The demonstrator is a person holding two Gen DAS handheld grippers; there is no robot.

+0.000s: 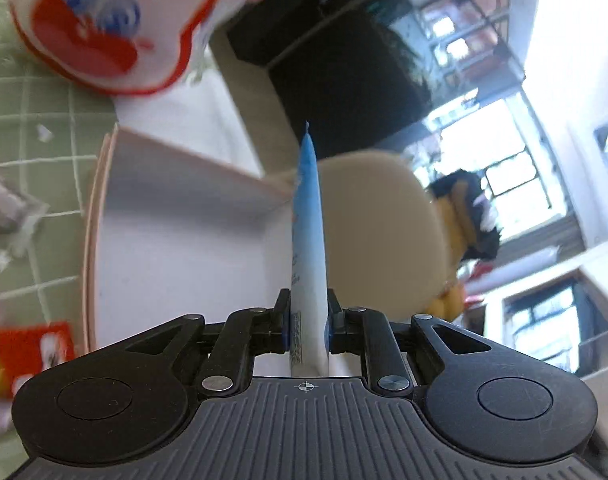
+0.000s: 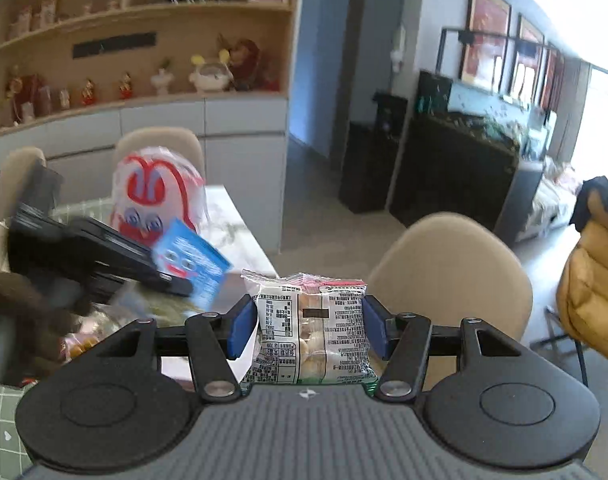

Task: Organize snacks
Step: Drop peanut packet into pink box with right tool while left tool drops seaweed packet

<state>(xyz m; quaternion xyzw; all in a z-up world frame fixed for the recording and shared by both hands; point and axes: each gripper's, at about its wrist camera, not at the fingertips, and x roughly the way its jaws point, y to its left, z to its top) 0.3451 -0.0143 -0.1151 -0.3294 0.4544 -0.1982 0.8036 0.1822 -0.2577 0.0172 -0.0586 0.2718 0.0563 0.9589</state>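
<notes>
My left gripper (image 1: 308,332) is shut on a thin blue and white snack packet (image 1: 309,248), seen edge-on, held above a white box with a pale pink rim (image 1: 104,184). In the right wrist view the left gripper (image 2: 172,280) shows at the left with the blue packet (image 2: 190,262) face-on. My right gripper (image 2: 307,326) is shut on a clear packet of small biscuits with printed label (image 2: 309,328). A large red and white snack bag (image 1: 104,28) stands on the table; it also shows in the right wrist view (image 2: 156,196).
A green checked tablecloth (image 1: 32,128) covers the table, with a red packet (image 1: 32,348) and other wrappers (image 1: 8,208) at the left. Beige chairs (image 2: 451,272) stand at the table's edge. A shelf unit (image 2: 144,60) is behind.
</notes>
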